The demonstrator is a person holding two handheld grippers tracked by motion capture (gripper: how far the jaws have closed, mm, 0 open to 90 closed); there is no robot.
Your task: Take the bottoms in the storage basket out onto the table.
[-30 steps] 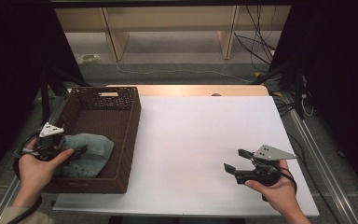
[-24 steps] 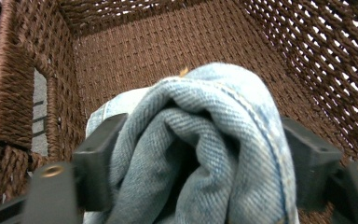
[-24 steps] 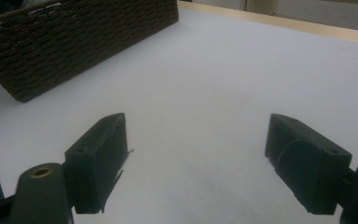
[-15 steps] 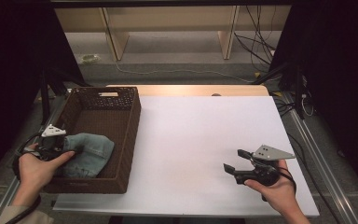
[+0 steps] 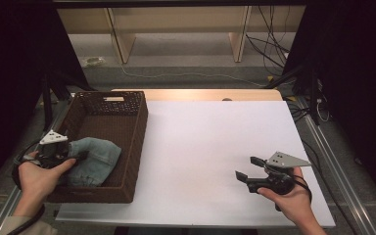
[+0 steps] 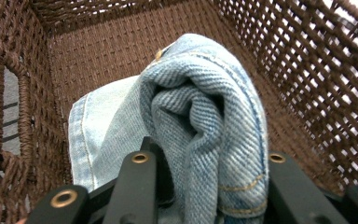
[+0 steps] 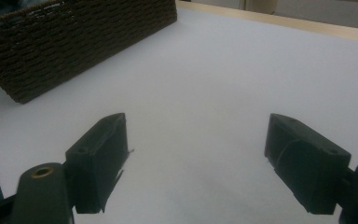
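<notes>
Denim sits bunched between the fingers of your left gripper (image 6: 200,196): a thick roll of the pale blue jeans (image 6: 205,121) fills the gap, one finger (image 6: 137,186) pressing its left side and the other against its right, so the fingers have just been closing and now clamp the cloth. From above, your left gripper (image 5: 71,157) reaches over the near left wall of the brown wicker basket (image 5: 132,147), and the jeans (image 5: 95,159) lie crumpled in the basket's near end, against that wall. Beyond them the woven floor of the basket runs bare to the far wall with its handle slot.

Your right gripper (image 5: 247,169) hovers over the white desk (image 5: 205,142) at its near right, well apart from the basket. Its fingers (image 7: 100,158) stand wide apart with nothing between them, pointed across the desk toward the basket (image 7: 74,42).
</notes>
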